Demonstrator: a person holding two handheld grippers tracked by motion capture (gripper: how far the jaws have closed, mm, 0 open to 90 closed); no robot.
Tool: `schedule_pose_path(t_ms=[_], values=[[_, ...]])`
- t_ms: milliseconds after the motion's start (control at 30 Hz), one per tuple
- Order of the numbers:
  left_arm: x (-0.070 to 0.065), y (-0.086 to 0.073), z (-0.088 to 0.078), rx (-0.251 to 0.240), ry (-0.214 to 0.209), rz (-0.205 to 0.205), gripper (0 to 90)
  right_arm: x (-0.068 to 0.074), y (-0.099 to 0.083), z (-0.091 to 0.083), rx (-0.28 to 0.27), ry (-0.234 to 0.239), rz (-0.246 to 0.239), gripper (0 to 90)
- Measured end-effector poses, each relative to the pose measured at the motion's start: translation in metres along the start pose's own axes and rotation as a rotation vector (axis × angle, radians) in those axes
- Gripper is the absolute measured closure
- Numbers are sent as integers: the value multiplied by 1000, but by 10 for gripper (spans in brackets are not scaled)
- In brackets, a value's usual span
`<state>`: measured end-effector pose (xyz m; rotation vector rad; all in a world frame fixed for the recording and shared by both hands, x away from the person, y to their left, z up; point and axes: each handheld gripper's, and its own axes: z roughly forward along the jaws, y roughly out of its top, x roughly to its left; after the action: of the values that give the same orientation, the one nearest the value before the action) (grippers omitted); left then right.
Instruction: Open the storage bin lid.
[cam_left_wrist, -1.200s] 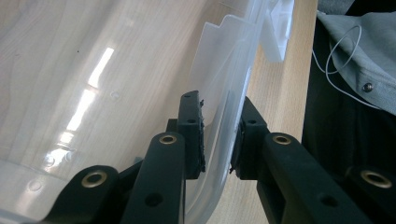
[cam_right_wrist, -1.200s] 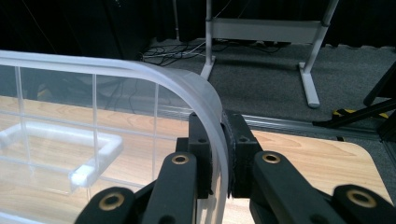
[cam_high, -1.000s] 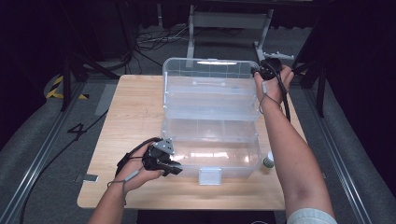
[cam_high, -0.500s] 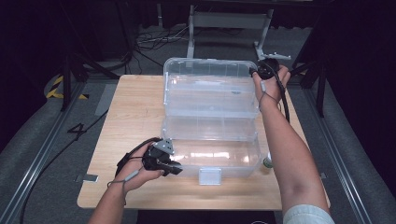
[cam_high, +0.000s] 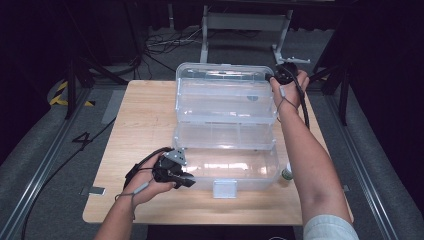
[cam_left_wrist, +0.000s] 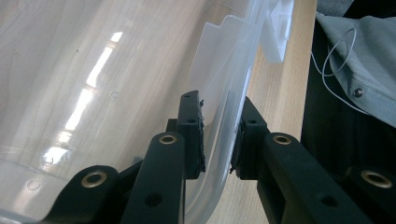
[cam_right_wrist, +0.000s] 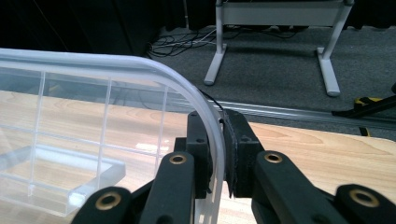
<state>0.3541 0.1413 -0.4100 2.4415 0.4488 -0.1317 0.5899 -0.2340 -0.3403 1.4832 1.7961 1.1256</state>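
Clear tackle box (cam_high: 225, 165) sits mid-table (cam_high: 145, 125), a bit toward 3 o'clock. It is wide open, with the lid (cam_high: 225, 75) swung back to 12 o'clock and the tray tier (cam_high: 225, 135) stepped between lid and base.

Left side first: no change. The left gripper (cam_high: 187, 180) stays parked at the base's 7 o'clock corner, same spot as in both earlier frames. In the left gripper view the left gripper (cam_left_wrist: 219, 126) has its jaws narrowed around the clear front wall (cam_left_wrist: 140, 70), one pad inside and one outside. Both look to be pressing, so I read it as clamped on the box and pinning it down.

Middle: the white latch (cam_high: 224, 189) hangs free at 6 o'clock on the front wall. The tiers look fully fanned out, same as before.

Right side: here is the small change. The right gripper (cam_high: 272, 77), at the lid's 1 o'clock corner, has eased a touch toward 9 o'clock since a second ago, and the lid corner has gone with it. In the right gripper view the right gripper (cam_right_wrist: 217, 140) has its jaws nearly closed on the lid's curved rim (cam_right_wrist: 93, 107), with pads on both faces and no gap showing.

My read: the lid looks near the end of its backward swing, with the hold still on at both ends. Opening is nearly done, or closing is about to start; I cannot tell which. A small green-capped thing (cam_high: 286, 173) sits just beside the base at 3 o'clock, untouched.
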Motion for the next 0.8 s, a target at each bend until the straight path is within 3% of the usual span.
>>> schedule_pose_path(t_ms=[300, 800], values=[[0, 0, 0, 0, 0, 2, 769, -3, -3, 7, -2, 16, -2, 820], [0, 0, 0, 3, -1, -2, 769, -10, -12, 17, -29, 54, -50, 816]])
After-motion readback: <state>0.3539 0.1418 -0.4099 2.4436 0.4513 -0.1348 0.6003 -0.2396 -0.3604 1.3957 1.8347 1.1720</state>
